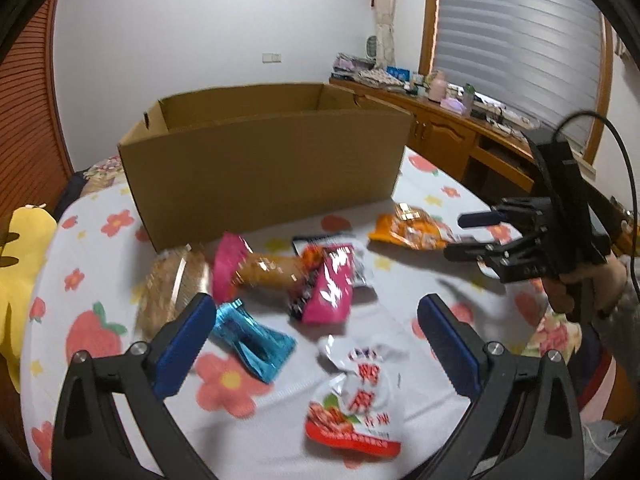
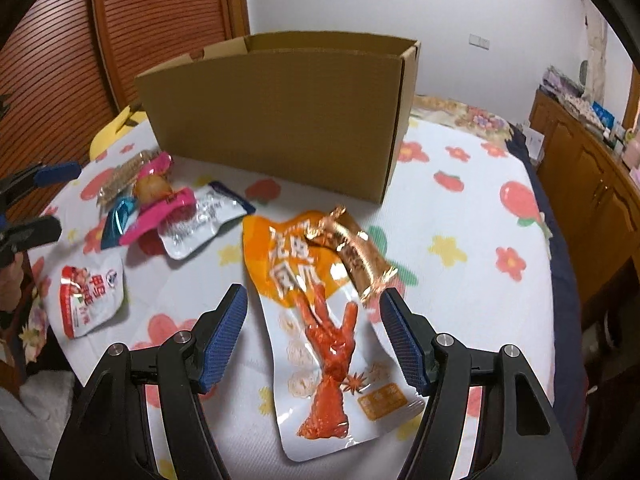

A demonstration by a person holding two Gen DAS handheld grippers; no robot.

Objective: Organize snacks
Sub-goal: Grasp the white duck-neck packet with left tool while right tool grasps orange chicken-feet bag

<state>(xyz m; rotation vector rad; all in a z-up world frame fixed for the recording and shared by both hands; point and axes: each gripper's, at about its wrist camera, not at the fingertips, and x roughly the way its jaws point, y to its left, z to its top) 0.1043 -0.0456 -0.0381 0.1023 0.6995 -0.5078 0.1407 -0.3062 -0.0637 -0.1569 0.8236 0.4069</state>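
An open cardboard box (image 1: 260, 168) stands on the flowered cloth, also in the right wrist view (image 2: 276, 120). In front lie snack packets: a white-and-red pouch (image 1: 356, 396), a blue foil packet (image 1: 252, 340), pink packets (image 1: 328, 292), a brown biscuit pack (image 1: 172, 292) and an orange chicken-foot pouch (image 1: 408, 232). My left gripper (image 1: 316, 320) is open above the white-and-red pouch and the blue packet. My right gripper (image 2: 312, 312) is open, straddling the orange chicken-foot pouch (image 2: 320, 308), with a gold wrapper (image 2: 352, 252) on it. The right gripper also shows in the left wrist view (image 1: 464, 236).
The flowered cloth (image 2: 460, 208) covers a bed-like surface. A wooden sideboard (image 1: 452, 124) with clutter runs along the right under a window. A slatted wooden door (image 2: 72, 60) is at the left. A yellow plush (image 1: 20, 272) lies at the left edge.
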